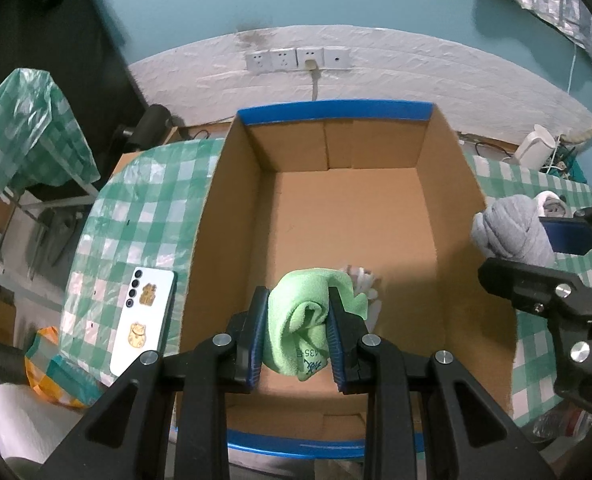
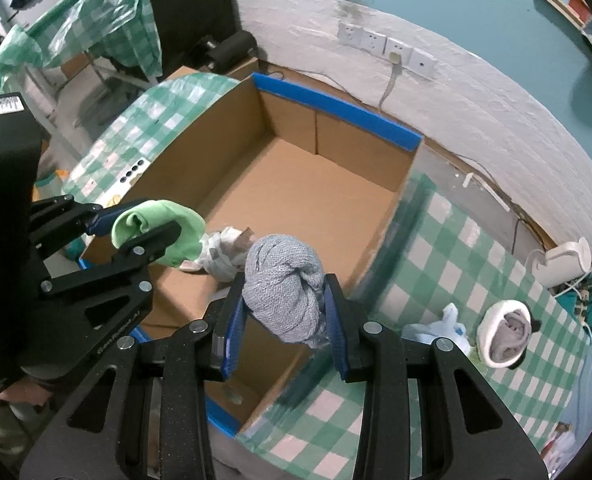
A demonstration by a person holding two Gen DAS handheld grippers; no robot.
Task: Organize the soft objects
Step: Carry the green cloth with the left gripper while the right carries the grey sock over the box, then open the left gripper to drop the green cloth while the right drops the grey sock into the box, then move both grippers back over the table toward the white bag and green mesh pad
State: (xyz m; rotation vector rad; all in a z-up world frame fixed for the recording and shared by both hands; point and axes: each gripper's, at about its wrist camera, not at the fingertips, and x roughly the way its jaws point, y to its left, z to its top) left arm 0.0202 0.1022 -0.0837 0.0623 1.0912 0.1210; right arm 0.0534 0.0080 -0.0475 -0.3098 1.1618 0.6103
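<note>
My left gripper (image 1: 297,296) is shut on a rolled green sock (image 1: 307,320) and holds it inside the open cardboard box (image 1: 347,208), over its near part. A white bundled cloth (image 1: 361,276) lies on the box floor just behind it. My right gripper (image 2: 284,284) is shut on a grey knitted bundle (image 2: 286,288), held above the box's right rim (image 2: 395,208). The grey bundle (image 1: 511,228) also shows at the right of the left wrist view. The left gripper with the green sock (image 2: 160,228) shows at the left of the right wrist view.
The box stands on a table with a green checked cloth (image 2: 475,264). A white and grey rolled item (image 2: 505,334) and a pale blue cloth (image 2: 443,328) lie on the table right of the box. A white phone (image 1: 144,320) lies left of the box. A white kettle (image 2: 567,260) stands far right.
</note>
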